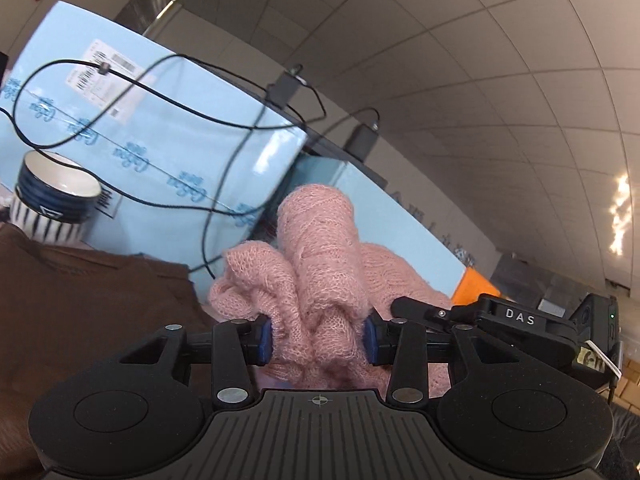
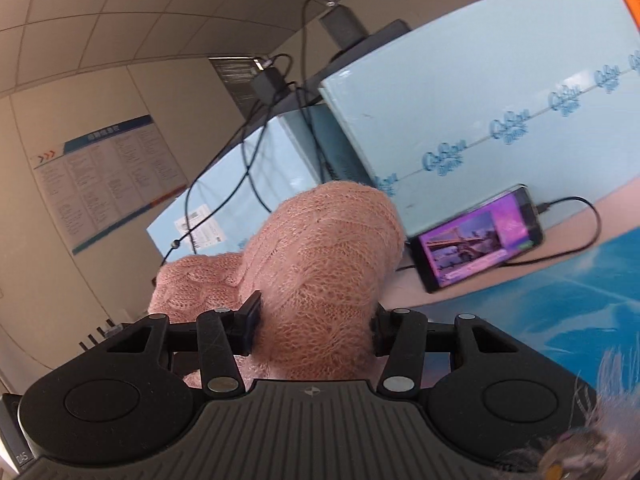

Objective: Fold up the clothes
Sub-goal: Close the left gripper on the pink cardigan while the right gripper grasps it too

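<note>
Left gripper (image 1: 318, 338): clamped on bunched pink knit sweater (image 1: 320, 248), fabric rising toward 12 o'clock. Right gripper (image 2: 316, 330): likewise clenched on a thick roll of sweater, lifted off the table (image 2: 552, 300). Long axis apparently strung between both tools; neither nearer. Brown garment (image 1: 92, 300) at 9 o'clock, left view.

"DAS" on right gripper (image 1: 520, 316); box (image 2: 500, 120) script, poster (image 2: 108, 184) unreadable.
</note>
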Motion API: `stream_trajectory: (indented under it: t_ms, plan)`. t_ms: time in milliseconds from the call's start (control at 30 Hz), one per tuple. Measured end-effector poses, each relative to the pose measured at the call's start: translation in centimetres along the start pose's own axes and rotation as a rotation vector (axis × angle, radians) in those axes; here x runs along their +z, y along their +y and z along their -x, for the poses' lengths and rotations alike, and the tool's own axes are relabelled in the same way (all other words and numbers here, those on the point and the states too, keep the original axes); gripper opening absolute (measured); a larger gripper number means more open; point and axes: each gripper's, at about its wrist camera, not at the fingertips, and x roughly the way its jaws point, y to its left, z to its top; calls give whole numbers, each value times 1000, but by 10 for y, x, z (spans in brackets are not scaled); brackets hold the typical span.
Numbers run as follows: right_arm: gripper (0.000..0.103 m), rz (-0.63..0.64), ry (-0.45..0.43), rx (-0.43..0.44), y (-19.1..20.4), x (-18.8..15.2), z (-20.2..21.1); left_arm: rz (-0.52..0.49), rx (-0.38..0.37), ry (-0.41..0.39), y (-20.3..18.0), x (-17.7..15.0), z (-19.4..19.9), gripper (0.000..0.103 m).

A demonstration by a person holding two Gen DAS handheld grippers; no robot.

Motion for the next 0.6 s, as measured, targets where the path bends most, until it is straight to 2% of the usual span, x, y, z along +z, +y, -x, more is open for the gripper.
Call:
stream_trajectory:
  t_ms: [67,167,300,400,433,467,500,533,600]
  plan:
    - [48,-46,-5,-59,-18,-2,18,52,10,47,-19,-12,-13,40]
    - [49,-40,-35,-186,-37,-7,44,128,4,146,-35,-31,-38,40]
    - [50,-48,-51,-313,-70,-13,72,113,-32,279,-52,-58,-76,41]
    - [55,-64,-43,-386,-97,-15,86,127,-51,321,-50,-67,-87,49]
    - [63,-73,-40,-400,-103,-16,91,140,-35,333,-46,-69,-87,57]
    - [68,-81,-38,-414,-110,-16,96,158,-21,328,-42,-68,-84,70]
    - [75,-75,-51,-433,-112,-17,101,176,-7,323,-38,-67,-81,77]
    - [78,-52,-74,-456,-112,-17,105,186,10,305,-36,-65,-77,81]
    - [83,25,-109,-507,-106,-17,112,207,43,269,-31,-62,-70,81]
